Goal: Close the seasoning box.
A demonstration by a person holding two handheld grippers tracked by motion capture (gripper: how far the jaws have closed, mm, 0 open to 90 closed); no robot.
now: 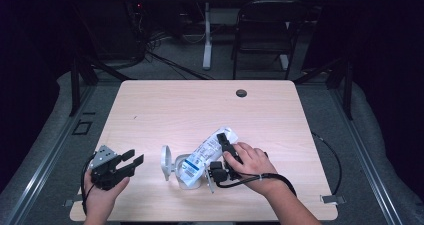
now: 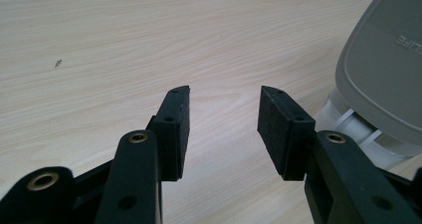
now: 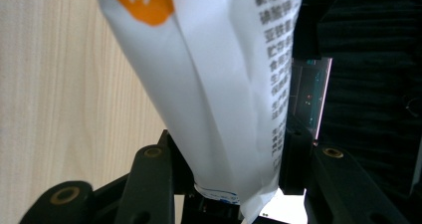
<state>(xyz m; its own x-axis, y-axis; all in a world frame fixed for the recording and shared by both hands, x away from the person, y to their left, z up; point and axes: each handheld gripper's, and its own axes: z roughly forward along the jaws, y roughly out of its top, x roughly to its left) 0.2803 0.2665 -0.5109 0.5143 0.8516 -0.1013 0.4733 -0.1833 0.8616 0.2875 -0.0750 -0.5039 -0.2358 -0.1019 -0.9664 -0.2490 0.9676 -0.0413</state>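
A white pouch (image 1: 204, 154) with blue print lies tilted, its lower end down in a white round container (image 1: 189, 174) near the table's front. The container's grey flip lid (image 1: 165, 162) stands open on its left side. My right gripper (image 1: 220, 156) is shut on the pouch's upper half, held by a hand. In the right gripper view the pouch (image 3: 219, 84), white with an orange patch and black print, is pinched between the two black jaws (image 3: 234, 152). My left gripper (image 1: 134, 158) rests at the front left, open with nothing in it, pointing at the lid (image 2: 383, 79); its fingertips (image 2: 224, 102) hover over bare wood.
The wooden table (image 1: 190, 110) has a dark round cable hole (image 1: 241, 93) near its back edge. A black chair (image 1: 267, 27) and a white table leg (image 1: 207, 35) stand on the floor behind. A black cable (image 1: 330, 155) loops off the right edge.
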